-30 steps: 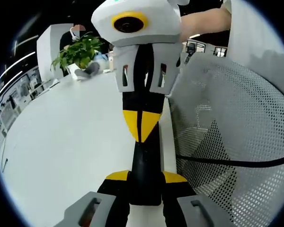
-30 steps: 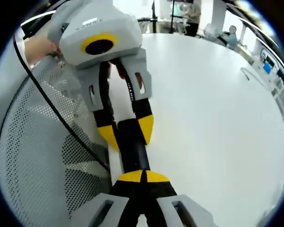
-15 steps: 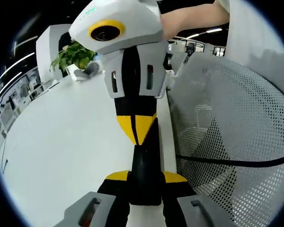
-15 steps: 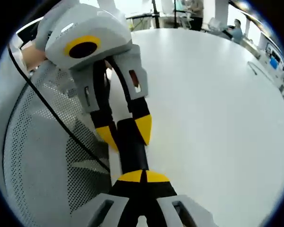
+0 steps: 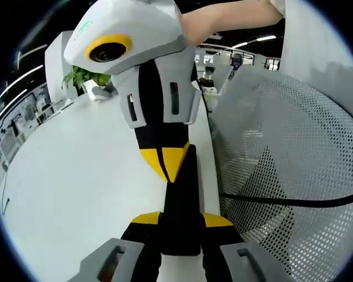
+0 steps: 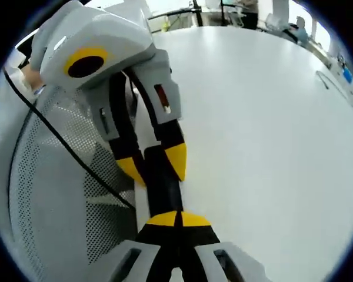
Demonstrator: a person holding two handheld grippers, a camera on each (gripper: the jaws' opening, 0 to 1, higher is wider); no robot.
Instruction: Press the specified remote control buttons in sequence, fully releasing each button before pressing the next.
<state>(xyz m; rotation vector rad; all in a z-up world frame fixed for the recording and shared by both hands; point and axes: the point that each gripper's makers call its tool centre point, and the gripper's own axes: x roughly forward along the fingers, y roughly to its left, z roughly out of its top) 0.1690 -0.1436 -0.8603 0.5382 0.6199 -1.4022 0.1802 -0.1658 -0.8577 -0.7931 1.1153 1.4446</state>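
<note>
A slim black remote [image 5: 181, 197] is clamped between the yellow tips of my left gripper [image 5: 181, 221] at the bottom of the left gripper view. My right gripper [image 5: 165, 163] comes down from above, shut, its yellow tips resting on the remote's upper end. In the right gripper view my right gripper [image 6: 176, 219] is shut with its tips against the remote [image 6: 163, 189]. The left gripper [image 6: 155, 165] holds the remote's far end between its jaws. The buttons are hidden.
A white table [image 5: 76, 176] spreads to the left, and shows as the table [image 6: 270, 147] in the right gripper view. A grey mesh chair back [image 5: 294, 176] with a black cable [image 5: 282, 201] stands close by. A potted plant [image 5: 82, 76] sits far off. A person's arm [image 5: 235, 14] reaches in.
In the left gripper view the right gripper has swung leftward and come nearer, tips still on the remote. The left gripper has kept its hold.
</note>
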